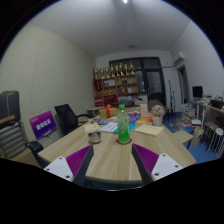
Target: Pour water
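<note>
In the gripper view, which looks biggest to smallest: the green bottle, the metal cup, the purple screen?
1. Purple screen
2. Green bottle
3. Metal cup
The screen and the bottle look close in size, and nearness skews it. Gripper open.

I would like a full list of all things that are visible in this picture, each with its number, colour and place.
table: one, light wood, ahead of the tool, reaching under it.
bottle: one, green with an orange cap, upright on the table, beyond the fingers.
cup: one, appears clear, on the table next to the bottle.
small items: several, too small to identify, on the table's far part.
office chair: one, black, beside the table.
screen: one, purple picture, near the chair.
shelf: one, dark, holding many bottles, at the far wall.
tool: one, open, holding nothing.
pads: two, magenta, on the fingers' inner faces.
</note>
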Demonstrator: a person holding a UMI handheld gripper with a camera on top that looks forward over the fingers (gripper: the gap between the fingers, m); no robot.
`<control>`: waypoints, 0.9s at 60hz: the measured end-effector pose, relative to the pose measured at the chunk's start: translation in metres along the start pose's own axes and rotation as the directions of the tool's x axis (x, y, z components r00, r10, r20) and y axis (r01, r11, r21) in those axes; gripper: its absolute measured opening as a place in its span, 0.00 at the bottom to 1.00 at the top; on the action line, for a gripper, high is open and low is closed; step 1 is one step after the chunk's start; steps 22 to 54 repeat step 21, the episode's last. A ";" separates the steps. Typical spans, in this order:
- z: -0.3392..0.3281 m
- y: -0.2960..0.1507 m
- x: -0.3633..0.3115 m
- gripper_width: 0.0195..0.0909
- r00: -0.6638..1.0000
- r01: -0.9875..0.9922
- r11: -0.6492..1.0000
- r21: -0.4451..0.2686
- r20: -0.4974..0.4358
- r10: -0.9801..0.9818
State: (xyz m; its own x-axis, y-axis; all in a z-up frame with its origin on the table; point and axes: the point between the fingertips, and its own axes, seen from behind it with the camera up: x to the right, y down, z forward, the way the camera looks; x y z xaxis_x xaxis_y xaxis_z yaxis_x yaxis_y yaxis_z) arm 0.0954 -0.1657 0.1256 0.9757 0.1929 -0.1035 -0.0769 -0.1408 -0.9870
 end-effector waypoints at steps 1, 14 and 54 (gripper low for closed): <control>0.001 0.003 -0.004 0.90 1.000 -0.005 1.000 -0.001 0.006 0.005; -0.080 0.011 -0.015 0.90 0.996 -0.080 0.996 0.024 0.038 0.079; -0.100 0.020 -0.011 0.90 0.992 -0.122 0.992 0.043 0.046 0.120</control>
